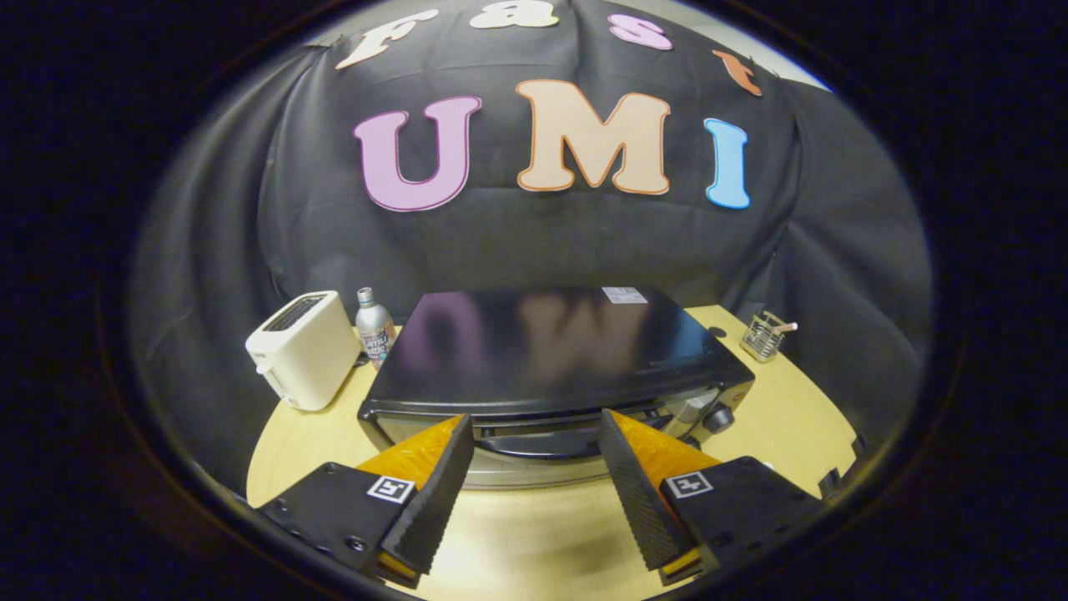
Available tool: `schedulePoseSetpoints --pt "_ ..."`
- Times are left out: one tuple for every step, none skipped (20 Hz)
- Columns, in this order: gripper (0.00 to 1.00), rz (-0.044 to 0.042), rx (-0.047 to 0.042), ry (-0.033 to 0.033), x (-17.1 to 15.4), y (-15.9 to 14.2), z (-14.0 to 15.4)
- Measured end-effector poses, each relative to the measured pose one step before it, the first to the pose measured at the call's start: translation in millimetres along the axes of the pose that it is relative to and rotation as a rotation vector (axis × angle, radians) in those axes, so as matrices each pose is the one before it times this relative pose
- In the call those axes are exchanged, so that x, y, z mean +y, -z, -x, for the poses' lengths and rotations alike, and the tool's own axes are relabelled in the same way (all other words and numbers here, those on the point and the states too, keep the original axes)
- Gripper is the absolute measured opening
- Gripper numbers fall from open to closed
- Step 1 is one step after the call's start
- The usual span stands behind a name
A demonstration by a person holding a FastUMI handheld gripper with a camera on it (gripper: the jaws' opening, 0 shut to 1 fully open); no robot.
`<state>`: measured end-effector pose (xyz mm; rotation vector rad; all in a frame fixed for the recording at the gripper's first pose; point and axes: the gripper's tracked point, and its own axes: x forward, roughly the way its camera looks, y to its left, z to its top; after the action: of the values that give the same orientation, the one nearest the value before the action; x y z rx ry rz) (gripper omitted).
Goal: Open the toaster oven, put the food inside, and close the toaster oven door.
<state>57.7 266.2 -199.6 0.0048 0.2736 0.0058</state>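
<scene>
Two fingers spread wide before the closed toaster oven

Gripper (pixel 536 455) hovers above the tabletop's (pixel 776 426) near edge, jaws wide, gripping nothing. Toaster oven (pixel 551 351) sits mid-table just ahead of the fingers, door handle (pixel 538 441) between their tips, door shut. White toaster (pixel 304 349) and a bottle (pixel 375 327) stand at the far left edge; a wire holder (pixel 763 335) at the far right edge.

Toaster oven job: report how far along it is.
Nothing looks done yet. The toaster oven sits on the table with its door seemingly shut. In hand: the tool is open and holds nothing, its fingers spread just in front of the door handle, apparently lining up to pull it. Left: opening the door, putting the food inside, closing the door.
</scene>
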Motion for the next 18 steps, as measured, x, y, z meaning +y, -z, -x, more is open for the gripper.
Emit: schedulePoseSetpoints --pt "0.95 0.01565 0.00722 -0.00305 0.8 -0.96 -0.29" --pt "0.94 0.01493 0.00062 -0.00716 1.87 -3.92 1.7" --pt "0.94 0.01345 -0.01015 -0.00677 2.65 -8.28 2.73" --pt "0.93 0.01293 -0.02811 -0.00419 1.33 -13.05 4.46" --pt "0.93 0.01276 -0.03786 -0.00458 1.61 -17.19 3.39" --pt "0.94 0.01245 -0.03667 -0.00307 0.2 -19.06 4.53" --pt "0.94 0.01352 -0.03473 -0.00329 -1.3 -17.62 4.25" --pt "0.96 0.00933 -0.02974 0.00731 -4.22 -17.43 2.74" --pt "0.98 0.00328 -0.02157 0.01375 -6.96 -20.8 7.74" --pt "0.98 -0.00191 -0.01885 0.0039 -3.97 -13.7 2.57" --pt "0.98 -0.00452 -0.01994 -0.0118 -0.36 -12.62 -0.68" --pt "0.98 -0.00842 -0.02108 -0.00961 -1.68 -10.87 2.46" --pt "0.98 -0.00684 -0.02719 -0.00233 -5.36 -9.5 0.62" --pt "0.98 -0.00784 -0.02033 -0.00227 -5.29 -7.87 1.88" --pt "0.98 -0.00946 -0.01129 -0.00352 -5.09 -5.49 3.42" --pt "0.98 -0.00738 -0.00676 -0.00254 -6.32 -4.09 2.24" --pt "0.97 -0.00691 -0.00554 0.00425 -6.99 -1.98 -0.25" --pt "0.97 -0.00697 -0.00449 0.00337 -7.28 -2.37 0.1"
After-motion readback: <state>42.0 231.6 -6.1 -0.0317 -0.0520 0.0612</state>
